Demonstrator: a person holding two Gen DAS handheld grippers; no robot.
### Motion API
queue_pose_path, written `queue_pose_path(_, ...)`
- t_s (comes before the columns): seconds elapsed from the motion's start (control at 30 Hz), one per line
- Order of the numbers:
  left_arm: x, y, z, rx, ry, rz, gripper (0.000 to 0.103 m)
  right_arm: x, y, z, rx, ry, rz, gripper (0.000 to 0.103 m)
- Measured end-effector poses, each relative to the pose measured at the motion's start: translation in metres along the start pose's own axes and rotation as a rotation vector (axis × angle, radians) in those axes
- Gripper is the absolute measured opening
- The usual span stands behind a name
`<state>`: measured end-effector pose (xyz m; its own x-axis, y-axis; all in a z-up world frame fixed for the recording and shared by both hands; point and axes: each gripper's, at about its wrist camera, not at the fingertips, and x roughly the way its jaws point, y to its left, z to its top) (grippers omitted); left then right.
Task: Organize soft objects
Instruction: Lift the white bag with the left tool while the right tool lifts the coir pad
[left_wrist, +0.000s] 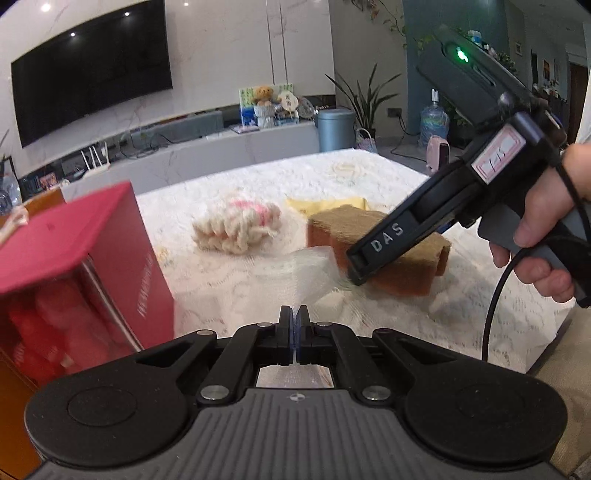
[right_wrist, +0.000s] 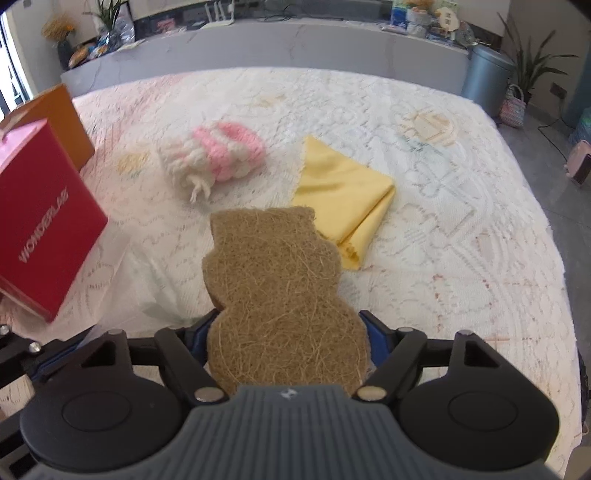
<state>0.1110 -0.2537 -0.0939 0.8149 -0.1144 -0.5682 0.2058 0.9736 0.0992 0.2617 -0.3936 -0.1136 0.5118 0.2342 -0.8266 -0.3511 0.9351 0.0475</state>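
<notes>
Left wrist view: left gripper (left_wrist: 294, 314), jaws closed, pinches translucent white mesh (left_wrist: 295, 267) at centre; right gripper (right_wrist: 286, 332) straddles brown fibrous scouring sponge (right_wrist: 273, 280), grip unclear.

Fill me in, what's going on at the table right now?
A person is sorting soft things on a lace-covered table. The left hand-held gripper is shut on the edge of a thin clear plastic bag. The right hand-held gripper straddles a brown scouring sponge; whether its pads press on it yet is unclear. A pink and white knitted piece and a folded yellow cloth lie untouched beyond. A red box stands at the left.
</notes>
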Motion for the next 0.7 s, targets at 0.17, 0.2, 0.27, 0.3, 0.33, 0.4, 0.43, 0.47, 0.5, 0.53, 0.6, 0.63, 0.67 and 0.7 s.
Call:
queue_pose_path(0.17,-0.009,0.002,0.013,0.007,-0.031,0.038,0.001,-0.009,-0.018,0.001,0.116,-0.051,-0.042,0.076)
queue_pose_path(0.2,-0.010,0.001,0.016,0.012,-0.029,0.035,0.001,-0.011,-0.021,0.002,0.137,-0.059,-0.046,0.076)
queue_pose_path(0.27,-0.012,0.000,0.024,0.035,-0.016,0.001,0.001,-0.014,-0.023,0.003,0.153,-0.072,-0.061,0.076)
queue_pose_path(0.3,-0.014,0.000,0.029,0.037,-0.024,-0.014,0.001,-0.016,-0.023,0.004,0.152,-0.080,-0.069,0.076)
queue_pose_path(0.33,-0.016,-0.001,0.033,0.050,-0.035,-0.019,0.001,-0.017,-0.023,0.004,0.153,-0.087,-0.076,0.076)
queue_pose_path(0.4,-0.017,-0.002,0.041,0.069,-0.046,-0.008,0.001,-0.019,-0.023,0.005,0.159,-0.092,-0.086,0.076)
queue_pose_path(0.43,-0.017,-0.001,0.047,0.069,-0.040,-0.012,0.001,-0.020,-0.023,0.006,0.164,-0.096,-0.096,0.076)
queue_pose_path(0.47,-0.017,0.001,0.052,0.056,-0.029,-0.029,0.001,-0.022,-0.023,0.006,0.170,-0.096,-0.103,0.076)
queue_pose_path(0.5,-0.017,0.006,0.057,0.027,-0.014,-0.055,0.001,-0.023,-0.023,0.007,0.174,-0.097,-0.113,0.076)
queue_pose_path(0.53,-0.019,0.013,0.062,-0.009,0.005,-0.087,0.001,-0.025,-0.023,0.007,0.176,-0.103,-0.123,0.076)
queue_pose_path(0.6,-0.022,0.028,0.067,-0.081,0.050,-0.158,0.001,-0.029,-0.022,0.007,0.176,-0.112,-0.134,0.076)
queue_pose_path(0.63,-0.022,0.035,0.069,-0.115,0.083,-0.194,0.001,-0.031,-0.022,0.007,0.173,-0.114,-0.136,0.076)
queue_pose_path(0.67,-0.021,0.042,0.069,-0.147,0.119,-0.227,0.001,-0.032,-0.021,0.007,0.168,-0.117,-0.140,0.076)
queue_pose_path(0.7,-0.018,0.049,0.067,-0.176,0.153,-0.257,0.002,-0.033,-0.020,0.007,0.164,-0.118,-0.143,0.076)
